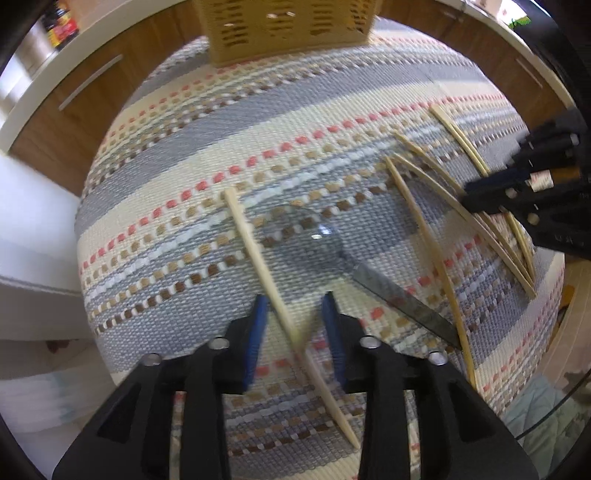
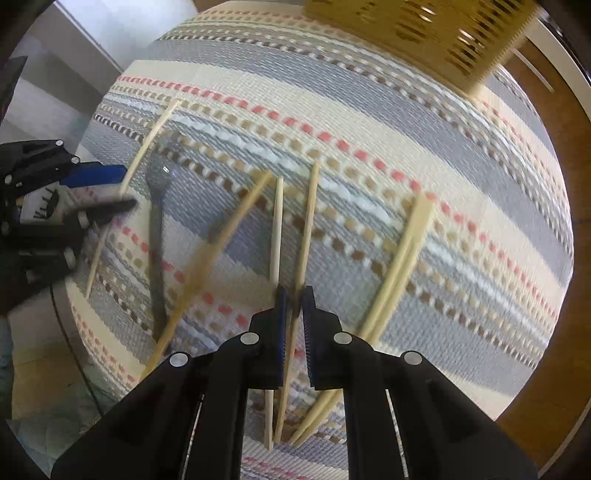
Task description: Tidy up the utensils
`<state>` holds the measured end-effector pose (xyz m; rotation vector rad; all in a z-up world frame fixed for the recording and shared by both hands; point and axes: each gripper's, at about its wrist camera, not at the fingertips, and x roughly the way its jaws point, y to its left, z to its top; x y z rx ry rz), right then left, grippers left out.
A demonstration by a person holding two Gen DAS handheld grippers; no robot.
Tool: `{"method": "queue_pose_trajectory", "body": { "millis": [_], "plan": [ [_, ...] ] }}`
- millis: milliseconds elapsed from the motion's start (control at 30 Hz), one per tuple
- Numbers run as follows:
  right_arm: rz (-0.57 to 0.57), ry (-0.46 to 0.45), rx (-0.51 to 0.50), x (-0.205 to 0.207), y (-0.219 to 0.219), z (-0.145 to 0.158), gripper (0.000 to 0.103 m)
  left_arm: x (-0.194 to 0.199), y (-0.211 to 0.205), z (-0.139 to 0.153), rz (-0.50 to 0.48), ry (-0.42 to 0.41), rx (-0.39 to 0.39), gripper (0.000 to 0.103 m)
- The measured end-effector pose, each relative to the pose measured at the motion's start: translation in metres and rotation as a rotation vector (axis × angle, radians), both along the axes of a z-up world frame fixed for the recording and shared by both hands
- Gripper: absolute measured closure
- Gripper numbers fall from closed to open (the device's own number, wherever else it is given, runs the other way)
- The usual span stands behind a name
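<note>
Right, my readout from both wrist views.

Left gripper (image 1: 295, 314): my blue pads (image 1: 258, 332) stand apart, with a lone chopstick (image 1: 258, 258) running between them; I see a gap on each side, so nothing is gripped. In the right wrist view the same gripper (image 2: 110, 188) comes in from the left edge, fingers spread either side of that chopstick (image 2: 147, 140).

Right gripper (image 2: 293, 310): fingers nearly together, only a narrow slot left, and one chopstick (image 2: 308, 221) runs straight into that slot. Whether the pads actually pinch it I cannot tell; motion blur hides the contact. From the left wrist view this gripper (image 1: 476, 195) sits low over the group of chopsticks at the right.

Spoon (image 1: 314, 236): metal, lying flat on the mat, bowl toward the basket, handle pointing at the near edge, just beside the lone chopstick.

Other chopsticks: one (image 2: 277, 236) beside the right gripper's line, one blurred and slanted (image 2: 218, 251) near the spoon (image 2: 159, 206), and a touching pair (image 2: 402, 258) further right.

Basket (image 1: 288, 29): yellow, slotted, standing at the far end of the mat, well apart from all the utensils.

Mat (image 1: 184, 147): woven, striped grey, cream, pink and brown; everything lies on it.
</note>
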<state>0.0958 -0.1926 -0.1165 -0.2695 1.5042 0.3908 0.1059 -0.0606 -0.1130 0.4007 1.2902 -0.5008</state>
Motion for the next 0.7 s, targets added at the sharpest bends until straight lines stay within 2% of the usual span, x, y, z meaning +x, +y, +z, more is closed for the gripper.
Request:
{"method": "queue_pose_trajectory", "body": {
  "millis": [33, 100, 133, 167, 233, 333, 467, 533, 700],
  "plan": [
    [0.003, 0.006, 0.002, 0.002, 0.001, 0.0, 0.097, -0.001, -0.005, 0.0, -0.013, -0.005, 0.026, 0.069],
    [0.016, 0.0, 0.008, 0.004, 0.003, 0.0, 0.099, 0.0, -0.008, 0.001, -0.019, -0.001, 0.028, 0.073],
    [0.02, -0.009, 0.012, 0.004, 0.003, 0.0, 0.099, 0.0, -0.008, 0.002, -0.014, -0.004, 0.025, 0.078],
    [0.019, -0.018, 0.023, 0.002, 0.002, 0.0, 0.099, 0.0, -0.009, 0.002, -0.01, -0.017, 0.031, 0.096],
    [0.007, -0.046, 0.083, 0.0, -0.006, 0.004, 0.099, -0.001, -0.009, 0.003, 0.005, -0.026, 0.023, 0.099],
    [-0.006, -0.108, 0.154, -0.006, -0.024, 0.021, 0.099, 0.001, -0.004, 0.01, 0.035, -0.06, -0.051, 0.099],
    [-0.019, -0.249, 0.261, -0.011, -0.043, 0.061, 0.099, 0.01, 0.005, 0.044, 0.094, -0.161, -0.174, 0.099],
    [-0.027, -0.321, 0.308, -0.013, -0.053, 0.082, 0.099, 0.014, 0.009, 0.069, 0.117, -0.234, -0.232, 0.099],
    [-0.08, -0.538, 0.428, 0.0, -0.077, 0.141, 0.099, 0.038, 0.019, 0.144, 0.211, -0.446, -0.457, 0.099]
  ]
}}
